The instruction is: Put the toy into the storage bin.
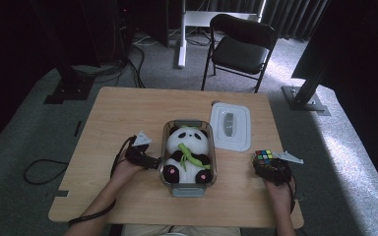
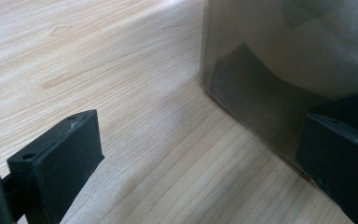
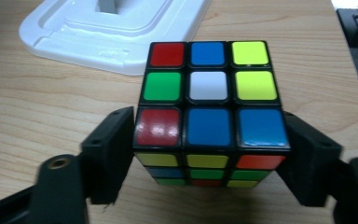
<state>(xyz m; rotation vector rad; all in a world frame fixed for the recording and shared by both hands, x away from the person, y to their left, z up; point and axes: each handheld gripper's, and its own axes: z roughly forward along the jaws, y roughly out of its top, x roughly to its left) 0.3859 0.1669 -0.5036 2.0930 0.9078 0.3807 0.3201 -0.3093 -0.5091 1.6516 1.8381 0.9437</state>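
Note:
A scrambled Rubik's cube (image 3: 208,86) stands on the wooden table (image 1: 128,113) near its right edge. My right gripper (image 3: 209,126) is shut on it, one black jaw pressed against each side; in the high view this right gripper (image 1: 268,164) sits just behind the cube (image 1: 263,157). A panda plush (image 1: 187,147) holding a green sprig lies on its back in a clear plastic container (image 1: 187,189) at the table's middle. My left gripper (image 1: 152,162) rests by the container's left wall. In its own view, the left gripper (image 2: 200,135) is open, with the smoky container wall (image 2: 270,93) close to the right-hand jaw.
The container's white lid (image 1: 231,127) lies flat to the right of the box, just beyond the cube. A black folding chair (image 1: 241,46) stands past the table's far edge. Bare wood spreads over the table's left and far parts.

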